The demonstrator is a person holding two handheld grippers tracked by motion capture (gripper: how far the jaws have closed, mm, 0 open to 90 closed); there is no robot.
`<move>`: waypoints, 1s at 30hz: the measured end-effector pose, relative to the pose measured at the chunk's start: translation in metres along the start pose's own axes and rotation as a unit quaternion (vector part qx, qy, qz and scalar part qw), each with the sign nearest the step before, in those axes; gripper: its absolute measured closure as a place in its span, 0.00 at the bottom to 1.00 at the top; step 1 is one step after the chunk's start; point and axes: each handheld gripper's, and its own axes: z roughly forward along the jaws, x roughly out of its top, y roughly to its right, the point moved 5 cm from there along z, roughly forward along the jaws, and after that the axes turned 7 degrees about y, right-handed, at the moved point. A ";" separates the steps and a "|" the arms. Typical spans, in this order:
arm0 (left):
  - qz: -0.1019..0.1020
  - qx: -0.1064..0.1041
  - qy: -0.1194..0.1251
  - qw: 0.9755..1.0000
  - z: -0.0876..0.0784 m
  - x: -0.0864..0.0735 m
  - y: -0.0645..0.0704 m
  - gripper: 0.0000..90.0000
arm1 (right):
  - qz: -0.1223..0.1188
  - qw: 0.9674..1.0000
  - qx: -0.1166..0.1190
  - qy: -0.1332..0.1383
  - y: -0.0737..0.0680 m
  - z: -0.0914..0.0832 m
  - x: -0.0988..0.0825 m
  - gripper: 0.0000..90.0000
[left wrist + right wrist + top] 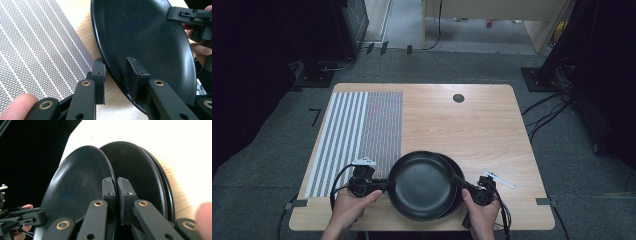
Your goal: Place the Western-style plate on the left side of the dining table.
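A black plate [422, 184] hangs slightly above a second black plate [451, 165] that lies on the wooden table [462, 130] near its front edge. My left gripper [390, 185] is shut on the top plate's left rim. In the left gripper view the plate [150, 45] has its rim between that gripper's [116, 65] two pads. My right gripper [455, 178] is shut on the opposite rim. In the right gripper view its pads [108, 188] pinch the edge of the raised plate [77, 185], and the stacked plates [140, 167] lie behind it.
A striped and checked mat [357, 135] covers the table's left part, close to the left gripper. A small white pen-like object [499, 179] lies right of the plates. A dark round grommet [458, 98] sits near the far edge. Cables run over the floor at right.
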 end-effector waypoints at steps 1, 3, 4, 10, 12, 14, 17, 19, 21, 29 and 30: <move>0.000 0.001 0.001 1.000 0.000 0.000 0.000 0.78 | 0.000 1.000 -0.001 -0.001 0.000 0.000 0.000 0.95; -0.002 0.001 0.001 1.000 0.000 0.000 0.000 0.78 | -0.002 1.000 0.000 -0.005 -0.001 0.001 0.001 0.95; -0.003 0.000 0.002 1.000 0.000 0.000 -0.001 0.78 | -0.003 1.000 -0.002 -0.006 -0.001 0.002 0.002 0.95; -0.011 0.000 0.007 1.000 0.000 0.000 -0.002 0.78 | -0.004 1.000 -0.003 -0.010 -0.002 0.005 0.005 0.95; -0.011 0.001 0.008 1.000 -0.001 0.001 -0.002 0.78 | -0.003 1.000 -0.002 -0.010 -0.003 0.005 0.006 0.95; -0.013 0.002 0.013 1.000 -0.003 0.002 -0.002 0.78 | -0.003 1.000 0.000 -0.011 -0.005 0.007 0.008 0.95; -0.018 0.002 0.017 1.000 -0.005 0.003 -0.004 0.78 | -0.003 1.000 0.001 -0.013 -0.009 0.009 0.011 0.94; -0.020 0.002 0.020 1.000 -0.007 0.004 -0.005 0.78 | -0.006 1.000 0.001 -0.016 -0.012 0.011 0.013 0.94; -0.022 0.003 0.024 0.999 -0.010 0.005 -0.007 0.78 | -0.008 1.000 0.001 -0.018 -0.015 0.013 0.015 0.94; -0.030 0.006 0.036 0.999 -0.020 0.008 -0.011 0.78 | -0.019 0.999 0.006 -0.026 -0.027 0.022 0.021 0.94; -0.029 0.008 0.040 0.999 -0.024 0.009 -0.013 0.78 | -0.020 0.999 0.008 -0.029 -0.031 0.025 0.023 0.94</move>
